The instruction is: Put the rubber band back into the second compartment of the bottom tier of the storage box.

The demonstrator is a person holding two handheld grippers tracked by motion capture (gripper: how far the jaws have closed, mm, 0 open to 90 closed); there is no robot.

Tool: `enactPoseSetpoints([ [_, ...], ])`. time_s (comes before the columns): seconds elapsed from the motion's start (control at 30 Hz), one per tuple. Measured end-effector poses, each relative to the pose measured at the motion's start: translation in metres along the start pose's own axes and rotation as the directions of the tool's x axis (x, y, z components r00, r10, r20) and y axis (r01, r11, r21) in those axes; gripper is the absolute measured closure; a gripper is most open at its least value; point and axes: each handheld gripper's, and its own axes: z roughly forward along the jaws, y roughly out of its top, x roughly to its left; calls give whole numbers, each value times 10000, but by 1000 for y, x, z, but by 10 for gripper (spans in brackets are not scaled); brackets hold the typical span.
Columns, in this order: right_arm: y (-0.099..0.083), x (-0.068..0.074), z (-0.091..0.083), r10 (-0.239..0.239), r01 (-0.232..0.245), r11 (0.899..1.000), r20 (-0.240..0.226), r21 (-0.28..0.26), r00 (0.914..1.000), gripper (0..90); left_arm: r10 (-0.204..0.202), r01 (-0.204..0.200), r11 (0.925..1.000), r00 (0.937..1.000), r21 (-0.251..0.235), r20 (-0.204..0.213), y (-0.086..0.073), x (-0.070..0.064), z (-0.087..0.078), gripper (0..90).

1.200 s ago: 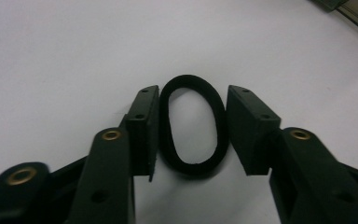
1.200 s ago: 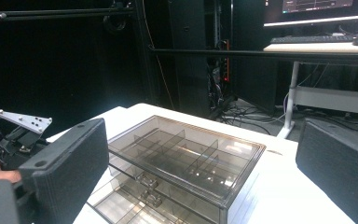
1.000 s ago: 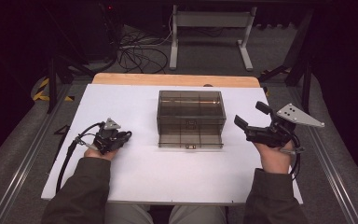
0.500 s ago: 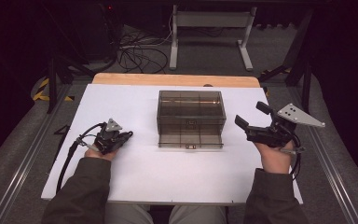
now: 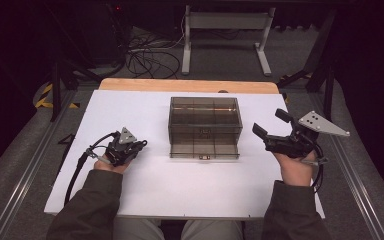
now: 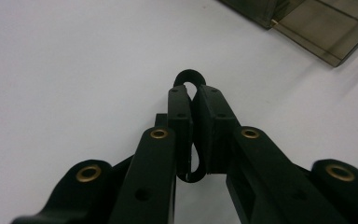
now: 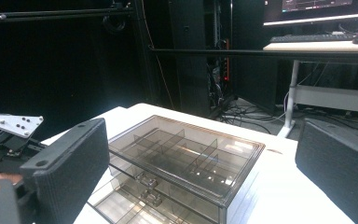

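Your compartment box (image 5: pixel 205 127) sits at mid-table (image 5: pixel 145 185) — take it as the reference. Your left gripper (image 5: pixel 139 146) rests on the table to the box's left, near its front corner. Your right gripper (image 5: pixel 270 130) is to the box's right — off the surface, just beside it.

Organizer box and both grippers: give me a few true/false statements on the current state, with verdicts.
1. The left gripper is shut on a small black ring. True.
2. The right gripper is clamped on the box lid. False: its jaws stand wide apart, holding nothing, with the smoky transparent organizer box between them in the right gripper view.
3. The box's lower drawer is pulled partly out toward the person. True.
4. The box sits at the table's left edge. False: it sits near the middle of the white table, between the two grippers.
5. The box compartments hold screws. False: those that show look empty.
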Motion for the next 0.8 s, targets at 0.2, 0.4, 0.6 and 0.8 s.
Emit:
enactPoseSetpoints([
  [0.2, 0, 0, 0, 18, -18, 10000, -47, 15, 10000, 35, 196, -195, 9996, 9998, -228, 27, 5, -8, -6, 835],
  [0.4, 0, -1, -1, 1, -1, 10000, -127, 14, 9999, 35, 436, -434, 9983, 9990, -381, 58, 11, -18, -8, 835],
  [0.6, 0, -1, -3, 14, -14, 10000, -240, 3, 9997, 35, 600, -598, 9971, 9982, -467, 30, 15, -26, -8, 835],
  [0.8, 0, -2, -2, 64, -63, 10000, -305, 53, 9995, 35, 614, -609, 9960, 9981, -656, 50, 22, -30, -10, 835],
])
